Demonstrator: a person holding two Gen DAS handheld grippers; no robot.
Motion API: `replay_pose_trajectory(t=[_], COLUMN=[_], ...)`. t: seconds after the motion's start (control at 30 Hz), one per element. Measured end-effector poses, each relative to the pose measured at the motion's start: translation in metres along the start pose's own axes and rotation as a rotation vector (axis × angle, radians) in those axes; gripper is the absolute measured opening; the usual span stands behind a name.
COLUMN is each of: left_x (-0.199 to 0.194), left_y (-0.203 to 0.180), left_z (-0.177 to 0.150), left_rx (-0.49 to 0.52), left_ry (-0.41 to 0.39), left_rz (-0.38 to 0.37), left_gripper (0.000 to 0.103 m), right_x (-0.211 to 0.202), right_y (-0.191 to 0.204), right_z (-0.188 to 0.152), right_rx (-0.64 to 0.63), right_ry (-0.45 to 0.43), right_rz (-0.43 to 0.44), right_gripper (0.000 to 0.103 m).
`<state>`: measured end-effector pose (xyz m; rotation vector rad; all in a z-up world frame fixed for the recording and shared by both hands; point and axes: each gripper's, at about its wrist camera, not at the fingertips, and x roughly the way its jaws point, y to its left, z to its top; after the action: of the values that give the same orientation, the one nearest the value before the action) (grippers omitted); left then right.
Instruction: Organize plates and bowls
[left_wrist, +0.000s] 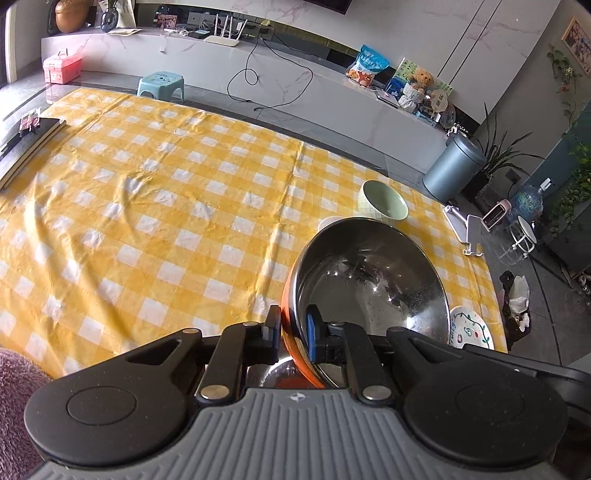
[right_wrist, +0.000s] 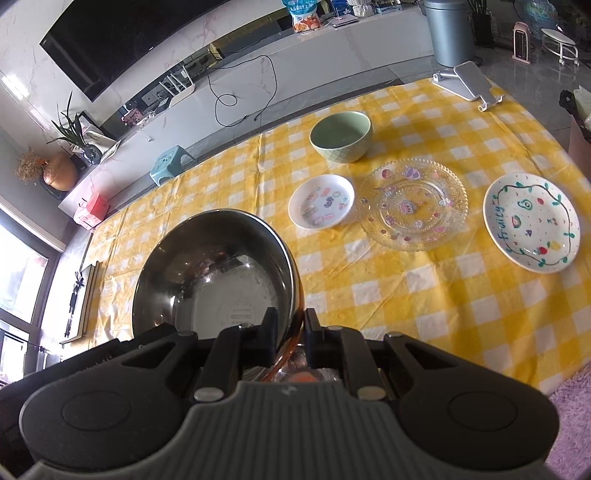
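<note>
A steel bowl (left_wrist: 369, 273) with an orange outside hangs tilted above the yellow checked tablecloth (left_wrist: 147, 221). My left gripper (left_wrist: 293, 328) is shut on its left rim, one pad inside and one outside. In the right wrist view the same steel bowl (right_wrist: 214, 269) fills the lower left, and my right gripper (right_wrist: 291, 328) is shut on its right rim. On the cloth lie a green bowl (right_wrist: 341, 136), a small white sticker plate (right_wrist: 321, 206), a clear glass plate (right_wrist: 412, 203) and a white "Fruity" plate (right_wrist: 532, 221). The green bowl (left_wrist: 384, 201) and Fruity plate (left_wrist: 469, 328) also show in the left wrist view.
A white phone stand (right_wrist: 465, 79) sits at the table's far right corner. Dark books (left_wrist: 26, 144) lie at the far left edge. A purple fuzzy fabric (right_wrist: 569, 424) borders the near side. Beyond the table are a blue stool (left_wrist: 160, 85) and a grey bin (left_wrist: 454, 166).
</note>
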<state>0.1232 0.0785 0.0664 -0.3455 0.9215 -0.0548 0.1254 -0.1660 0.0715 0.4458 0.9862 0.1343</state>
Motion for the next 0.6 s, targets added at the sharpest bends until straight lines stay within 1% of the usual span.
replay_pose_trajectory(t=[0.17,0.37,0.47,0.6], left_x=[-0.019,-0.023,-0.023,-0.020], left_y=[-0.003,-0.002,0.001,0.005], left_z=[-0.017,-0.033,-0.043,-0.051], left_rx=[0.016,0.015,0.016,0.013], left_ry=[-0.027,-0.014,-0.001,0.029], left_rz=[-0.009,-0.015,-0.012,-0.013], left_gripper=[0.015,0.015,0.015,0.016], right_x=[-0.016,-0.028,-0.028,-0.023], right_y=[-0.007,-0.010,-0.014,-0.023], right_z=[-0.016,-0.032,-0.039,-0.044], right_rx=[0.003,-0.014,-0.014,0.013], right_ry=[-0.014,-0.027,-0.013,0.026], right_rz=[0.010,-0.007,-0.009,0.000], right_gripper=[0.013,0.013,0.013,0.013])
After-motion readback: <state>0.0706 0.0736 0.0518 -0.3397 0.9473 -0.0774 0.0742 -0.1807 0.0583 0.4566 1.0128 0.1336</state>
